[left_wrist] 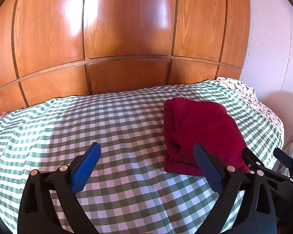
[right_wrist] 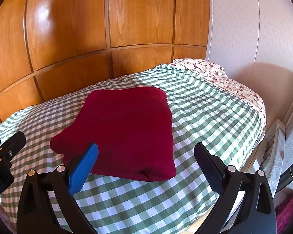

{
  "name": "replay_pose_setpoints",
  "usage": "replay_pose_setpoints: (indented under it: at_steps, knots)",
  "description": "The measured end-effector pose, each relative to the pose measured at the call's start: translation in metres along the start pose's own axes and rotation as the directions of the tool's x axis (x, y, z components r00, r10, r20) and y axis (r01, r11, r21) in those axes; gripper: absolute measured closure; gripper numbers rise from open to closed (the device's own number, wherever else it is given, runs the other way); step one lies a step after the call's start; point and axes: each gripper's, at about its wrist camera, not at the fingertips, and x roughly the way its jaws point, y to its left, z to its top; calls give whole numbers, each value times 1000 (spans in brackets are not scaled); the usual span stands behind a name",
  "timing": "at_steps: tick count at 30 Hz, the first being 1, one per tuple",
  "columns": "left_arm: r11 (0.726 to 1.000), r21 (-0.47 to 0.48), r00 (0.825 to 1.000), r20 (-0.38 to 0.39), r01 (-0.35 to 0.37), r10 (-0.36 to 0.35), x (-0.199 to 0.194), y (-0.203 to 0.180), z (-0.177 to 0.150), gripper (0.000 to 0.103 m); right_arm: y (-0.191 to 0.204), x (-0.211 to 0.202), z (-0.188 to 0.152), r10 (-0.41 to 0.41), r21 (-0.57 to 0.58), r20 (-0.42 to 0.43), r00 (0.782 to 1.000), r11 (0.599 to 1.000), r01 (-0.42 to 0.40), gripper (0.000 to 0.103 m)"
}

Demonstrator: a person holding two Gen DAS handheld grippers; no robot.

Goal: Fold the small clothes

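A dark red garment point(left_wrist: 201, 134) lies folded into a compact bundle on the green-and-white checked bedspread point(left_wrist: 107, 120). It fills the middle of the right wrist view point(right_wrist: 127, 128). My left gripper point(left_wrist: 146, 146) is open and empty, above the spread just left of the garment. My right gripper point(right_wrist: 145, 146) is open and empty, held over the garment's near edge. The right gripper also shows at the right edge of the left wrist view point(left_wrist: 263, 156). The left gripper shows at the left edge of the right wrist view point(right_wrist: 4, 144).
A glossy wooden panelled wardrobe point(left_wrist: 127, 39) stands right behind the bed. A floral sheet point(right_wrist: 220, 76) shows at the bed's far right corner, next to a white wall point(right_wrist: 254, 29). Grey cloth point(right_wrist: 275, 156) and a dark handle point(right_wrist: 291, 171) lie beyond the bed's right edge.
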Motion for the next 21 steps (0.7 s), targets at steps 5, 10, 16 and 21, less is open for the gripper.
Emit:
replay_pose_setpoints:
  at_steps: [5,10,16,21]
  knots:
    - [1000,0,1000,0,2,-2,-3,0,-2,6,2,-1,-3,-5,-5,-2,1000,1000,5,5]
    - [1000,-2,1000,-1,2,-2,-3,0,-2,4,2,-3,-3,-13,-3,-2,1000,1000,13,5]
    - [1000,-11,1000,-5,-4,4,-2,3,-3,3,5,-4,-5,-8,-13,-3,1000,1000,8,5]
    - [1000,-5,1000,-4,-2,2,-2,2,-3,3,6,-4,-5,-2,-10,-5,1000,1000,2,5]
